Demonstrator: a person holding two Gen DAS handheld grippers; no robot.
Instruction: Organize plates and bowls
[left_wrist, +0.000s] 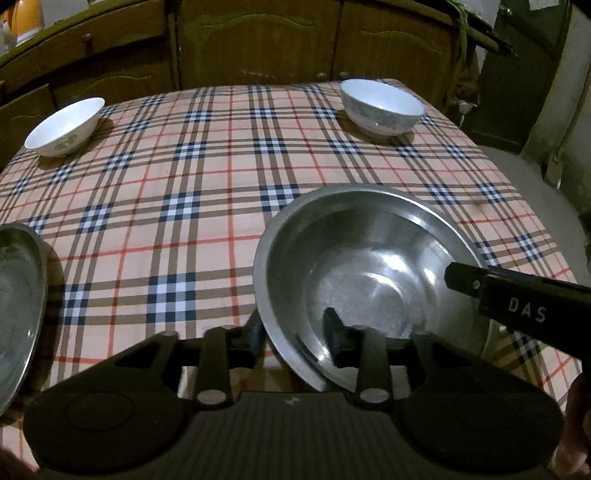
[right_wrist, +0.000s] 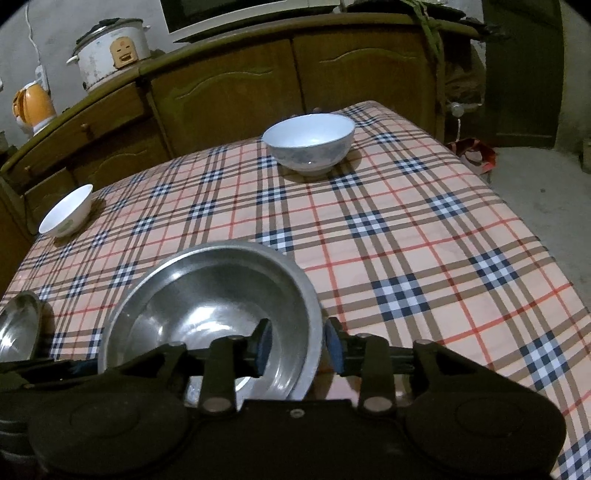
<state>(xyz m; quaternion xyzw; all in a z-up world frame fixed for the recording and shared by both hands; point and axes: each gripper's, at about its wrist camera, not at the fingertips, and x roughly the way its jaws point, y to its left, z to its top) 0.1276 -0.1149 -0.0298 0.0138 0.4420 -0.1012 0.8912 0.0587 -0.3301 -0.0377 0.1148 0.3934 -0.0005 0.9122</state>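
- The wooden cabinet (right_wrist: 229, 96) ran along the far side of the scene, behind everything else, its panelled doors shut.
- The table (left_wrist: 207, 229) stood in front of it under a plaid cloth – peach with navy, white and red checks – and carried all the dishes.
- The steel bowl (left_wrist: 369, 266) sat at the near edge of the table, the biggest dish there, upright as far as the fisheye views allowed, its inside bright and bare.
- A second metal dish (left_wrist: 18, 295) showed only in part at the near left edge, well apart from the steel bowl.
- The patterned white bowl (right_wrist: 310, 142) stood at the far right corner of the table, upright.
- The plain white bowl (left_wrist: 64, 127) stood at the far left, near the table's edge, with a small green mark on its side.
- The left gripper (left_wrist: 295, 332) straddled the steel bowl's near-left rim, one finger outside and one inside; its jaws stood apart, with a gap on each side of the rim – not clamped.
- The right gripper (right_wrist: 299, 345) straddled the same bowl's near-right rim in the same manner, jaws apart and clear of the metal; one blue pad (right_wrist: 334, 347) faced the outer wall without touching.
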